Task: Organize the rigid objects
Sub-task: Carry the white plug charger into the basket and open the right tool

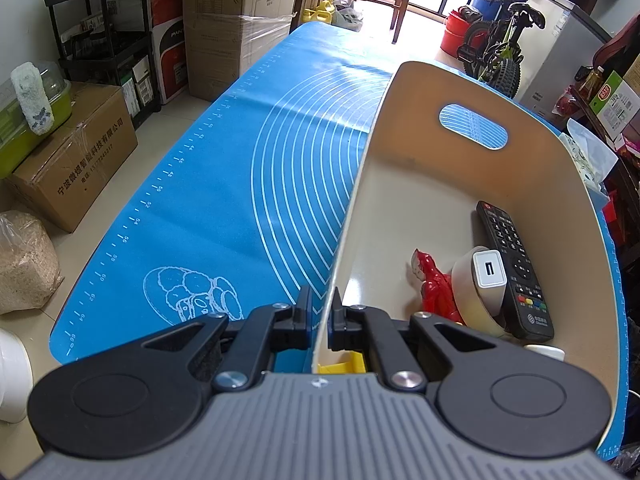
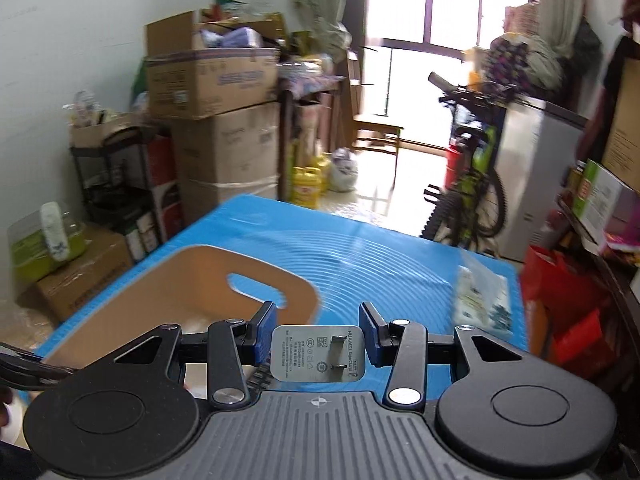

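Observation:
My left gripper (image 1: 322, 312) is shut on the near left wall of a beige bin (image 1: 400, 200) that stands on the blue mat (image 1: 224, 184). Inside the bin lie a black remote (image 1: 514, 268), a white charger (image 1: 488, 270) resting on a roll of tape (image 1: 472, 300), a red toy figure (image 1: 434, 288) and a yellow piece (image 1: 340, 366). My right gripper (image 2: 318, 328) has its jaws spread wide. A grey Huawei charger (image 2: 318, 354) with its plug prongs facing me sits between them, with a gap to the right finger. The bin (image 2: 176, 288) lies below and to the left.
A patterned packet (image 2: 484, 300) lies on the mat (image 2: 380, 248) to the right. Cardboard boxes (image 1: 76, 156), a black shelf (image 1: 108, 40) and a sack (image 1: 24, 260) stand left of the table. A bicycle (image 1: 500, 48) and a red bag (image 2: 560, 300) stand to the right.

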The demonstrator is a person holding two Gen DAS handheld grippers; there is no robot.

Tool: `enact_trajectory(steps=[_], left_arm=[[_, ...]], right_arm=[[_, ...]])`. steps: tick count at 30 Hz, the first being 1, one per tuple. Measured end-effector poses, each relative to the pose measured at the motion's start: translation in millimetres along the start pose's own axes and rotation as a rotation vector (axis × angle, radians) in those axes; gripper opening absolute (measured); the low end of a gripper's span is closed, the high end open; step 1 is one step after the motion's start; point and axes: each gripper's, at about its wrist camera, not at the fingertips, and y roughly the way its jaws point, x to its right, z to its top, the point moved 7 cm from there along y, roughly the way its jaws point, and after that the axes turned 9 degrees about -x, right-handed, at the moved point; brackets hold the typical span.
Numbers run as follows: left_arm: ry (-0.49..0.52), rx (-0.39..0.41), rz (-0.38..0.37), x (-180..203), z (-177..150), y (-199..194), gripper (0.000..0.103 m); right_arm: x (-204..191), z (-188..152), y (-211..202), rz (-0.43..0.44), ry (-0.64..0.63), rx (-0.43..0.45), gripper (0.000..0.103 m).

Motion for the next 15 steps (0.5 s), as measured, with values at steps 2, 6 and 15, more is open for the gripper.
enact_trajectory(steps=[2,6,15], left_arm=[[0.001,0.000,0.001,0.0,0.2,-0.1,0.008],[0.002,0.000,0.002,0.1,0.1,0.3,0.008],[0.003,0.000,0.003,0.0,0.2,0.2,0.008]], right_arm=[[-17.1,3.3,4.3,0.021,-0.022,-0.003,0.051],[-47.9,1.5,18.3,0.059,-0.049,-0.027,0.051],[-90.3,-36.0,62.5,0.106,-0.052,-0.166,0.051]])
